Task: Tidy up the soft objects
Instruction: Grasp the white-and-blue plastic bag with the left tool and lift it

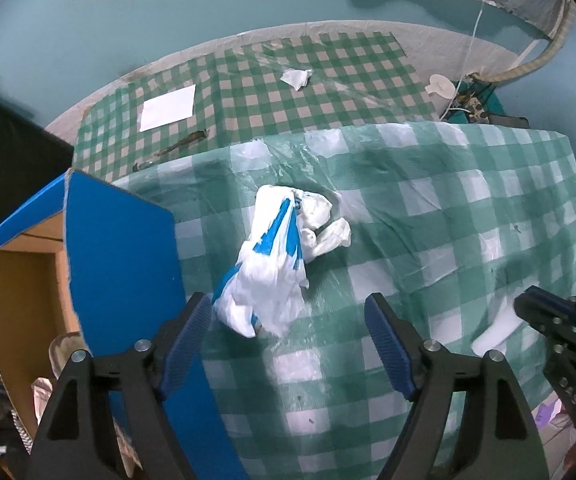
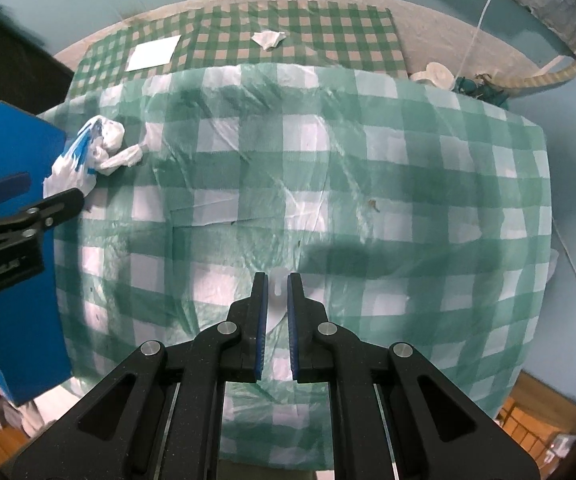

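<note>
The left gripper [image 1: 288, 320] gapes wide over the crumpled white-and-blue plastic bag [image 1: 272, 264], which lies on the green-checked tablecloth [image 1: 447, 220] beside the blue cardboard box [image 1: 128, 260]. The right gripper [image 2: 277, 288] pinches a small white plastic piece [image 2: 278, 286]. The bag's loose far tail may slip a shallow grab.

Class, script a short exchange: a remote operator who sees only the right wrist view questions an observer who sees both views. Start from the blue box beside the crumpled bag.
Operator: Is that blue box open?
Observer: Yes. The blue box has an open side, brown cardboard inside.
Operator: Is the left gripper holding the bag?
Observer: No. The left gripper is wide open, and the near end of the white-and-blue bag lies loose between its fingers.
</note>
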{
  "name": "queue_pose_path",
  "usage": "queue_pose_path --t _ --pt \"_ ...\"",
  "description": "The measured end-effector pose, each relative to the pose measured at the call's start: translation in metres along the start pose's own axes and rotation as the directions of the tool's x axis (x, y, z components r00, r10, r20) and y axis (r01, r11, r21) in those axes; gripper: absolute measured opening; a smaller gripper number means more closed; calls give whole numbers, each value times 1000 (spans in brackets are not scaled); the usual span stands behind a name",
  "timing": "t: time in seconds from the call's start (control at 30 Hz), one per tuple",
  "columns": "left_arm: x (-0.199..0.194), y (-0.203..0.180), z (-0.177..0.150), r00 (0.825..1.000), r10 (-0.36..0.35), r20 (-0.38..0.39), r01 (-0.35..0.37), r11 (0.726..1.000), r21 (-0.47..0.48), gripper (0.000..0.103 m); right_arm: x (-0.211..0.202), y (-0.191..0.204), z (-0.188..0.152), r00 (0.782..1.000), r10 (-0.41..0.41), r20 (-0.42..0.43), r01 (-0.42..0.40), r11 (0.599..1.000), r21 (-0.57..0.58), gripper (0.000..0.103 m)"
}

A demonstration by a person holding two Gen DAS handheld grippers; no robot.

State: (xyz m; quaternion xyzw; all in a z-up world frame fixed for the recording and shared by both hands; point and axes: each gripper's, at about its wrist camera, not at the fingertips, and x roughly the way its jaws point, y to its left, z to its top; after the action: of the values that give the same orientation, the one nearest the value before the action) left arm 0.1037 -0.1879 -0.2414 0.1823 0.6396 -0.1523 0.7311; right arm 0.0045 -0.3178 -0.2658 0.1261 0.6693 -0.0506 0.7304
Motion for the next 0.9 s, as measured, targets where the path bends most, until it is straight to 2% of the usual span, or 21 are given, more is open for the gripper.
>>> queue_pose_path --t 0.47,0.8,0.87,0.9 --pt "34 -15 16 997 37 -68 -32 997 75 80 -11 -3 4 1000 6 12 -7 1000 23 7" --pt "45 -17 15 997 43 -66 -37 995 89 79 -12 -1 3 1000 9 20 -10 1000 23 7" --pt "45 -16 14 997 38 -60 -33 996 87 67 -14 2 3 1000 9 23 -9 1000 21 7" --pt "45 -15 13 998 45 -53 -40 995 88 57 -14 3 3 1000 9 24 -9 1000 21 7"
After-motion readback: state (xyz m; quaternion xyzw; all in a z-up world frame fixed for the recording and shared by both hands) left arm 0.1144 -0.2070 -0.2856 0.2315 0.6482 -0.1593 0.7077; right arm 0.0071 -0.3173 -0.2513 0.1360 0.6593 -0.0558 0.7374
